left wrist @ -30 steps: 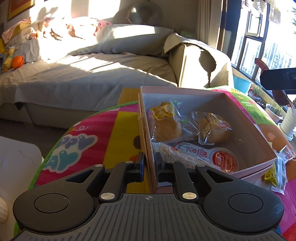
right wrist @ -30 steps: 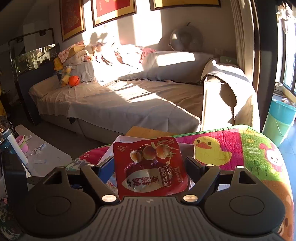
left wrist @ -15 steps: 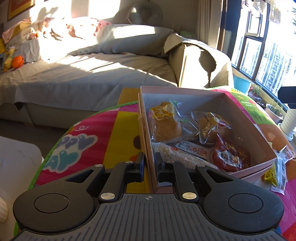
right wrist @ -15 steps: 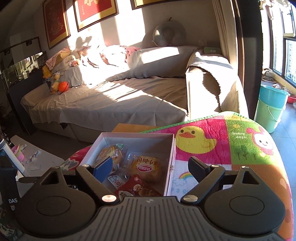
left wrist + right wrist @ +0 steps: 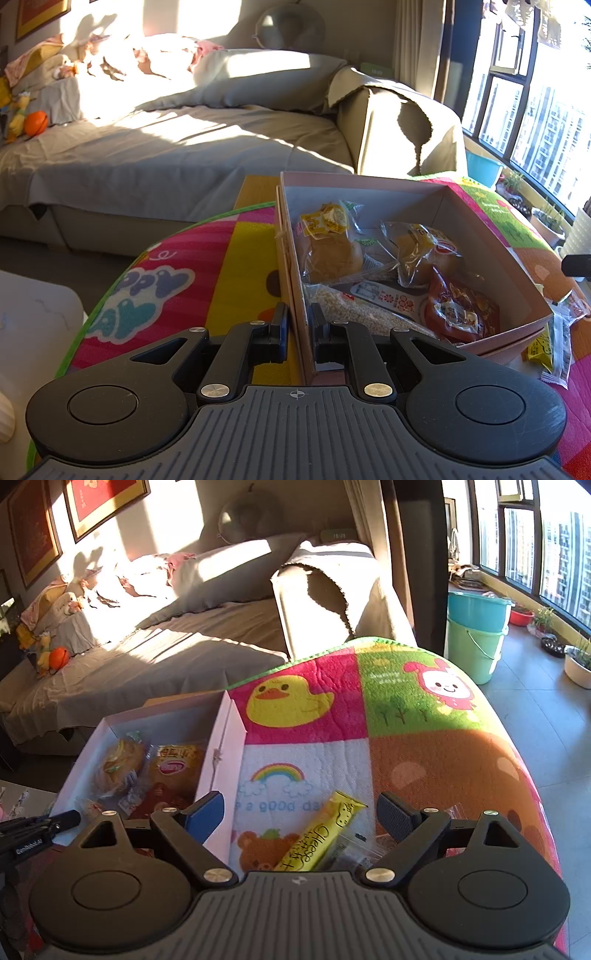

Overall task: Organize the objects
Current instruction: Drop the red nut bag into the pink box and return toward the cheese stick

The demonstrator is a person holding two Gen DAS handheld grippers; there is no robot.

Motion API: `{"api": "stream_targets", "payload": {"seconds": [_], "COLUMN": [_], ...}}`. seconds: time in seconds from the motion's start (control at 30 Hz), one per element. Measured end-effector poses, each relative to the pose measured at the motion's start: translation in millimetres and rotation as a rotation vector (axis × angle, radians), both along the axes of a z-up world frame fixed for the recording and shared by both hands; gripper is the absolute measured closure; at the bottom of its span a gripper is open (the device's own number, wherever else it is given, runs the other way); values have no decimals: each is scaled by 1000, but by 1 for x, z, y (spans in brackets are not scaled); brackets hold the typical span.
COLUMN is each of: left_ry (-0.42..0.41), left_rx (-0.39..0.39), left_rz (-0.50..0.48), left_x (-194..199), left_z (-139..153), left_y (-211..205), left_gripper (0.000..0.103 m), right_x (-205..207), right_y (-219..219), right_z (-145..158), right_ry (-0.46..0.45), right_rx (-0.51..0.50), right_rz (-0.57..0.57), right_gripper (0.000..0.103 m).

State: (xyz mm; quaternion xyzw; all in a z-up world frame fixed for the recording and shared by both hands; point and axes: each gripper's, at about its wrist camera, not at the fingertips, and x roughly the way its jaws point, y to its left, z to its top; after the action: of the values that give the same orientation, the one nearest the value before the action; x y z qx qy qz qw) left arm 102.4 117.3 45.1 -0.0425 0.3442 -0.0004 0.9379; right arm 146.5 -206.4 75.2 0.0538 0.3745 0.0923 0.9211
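Observation:
A pink cardboard box [image 5: 491,236] stands on the colourful mat and holds two wrapped buns [image 5: 332,254], a grain packet [image 5: 354,314] and a red snack pouch [image 5: 461,310]. My left gripper [image 5: 298,325] is shut on the box's near left wall. My right gripper [image 5: 301,814] is open and empty, right of the box [image 5: 225,738]. A yellow cheese stick packet [image 5: 321,838] lies on the mat between its fingers, beside other clear wrappers [image 5: 354,849]. The yellow packet also shows in the left wrist view [image 5: 541,349].
The round table under the patchwork mat [image 5: 424,738] ends close on all sides. A covered sofa [image 5: 166,147] stands behind. Blue and green buckets [image 5: 476,635] and plant pots [image 5: 578,664] stand by the window. A white surface [image 5: 33,325] lies at the left.
My right gripper let go of the red snack pouch into the box, then moved right and down over the yellow cheese stick packet. My left gripper stayed clamped on the box wall.

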Motion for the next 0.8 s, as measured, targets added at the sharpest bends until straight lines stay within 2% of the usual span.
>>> {"api": "stream_targets", "payload": {"seconds": [0.17, 0.3, 0.37, 0.5, 0.7, 0.8], "left_ry": [0, 0, 0, 0, 1, 1], "left_rx": [0, 0, 0, 1, 0, -2], "left_rz": [0, 0, 0, 0, -2, -3], "left_x": [0, 0, 0, 0, -2, -2], "left_z": [0, 0, 0, 0, 0, -1], "left_y": [0, 0, 0, 0, 1, 1], "left_gripper": [89, 89, 89, 89, 89, 89], "right_x": [-2, -5, -4, 0, -9, -21], "right_y": [2, 12, 14, 20, 41, 35], "right_z": [-19, -28, -31, -37, -52, -54], "right_ry": [24, 6, 11, 17, 0, -1], "right_rx": [-33, -108, -109, -113, -269, -302], "right_rz": [-3, 13, 23, 45, 112, 120], "right_gripper": [14, 35, 38, 38, 38, 38]}}
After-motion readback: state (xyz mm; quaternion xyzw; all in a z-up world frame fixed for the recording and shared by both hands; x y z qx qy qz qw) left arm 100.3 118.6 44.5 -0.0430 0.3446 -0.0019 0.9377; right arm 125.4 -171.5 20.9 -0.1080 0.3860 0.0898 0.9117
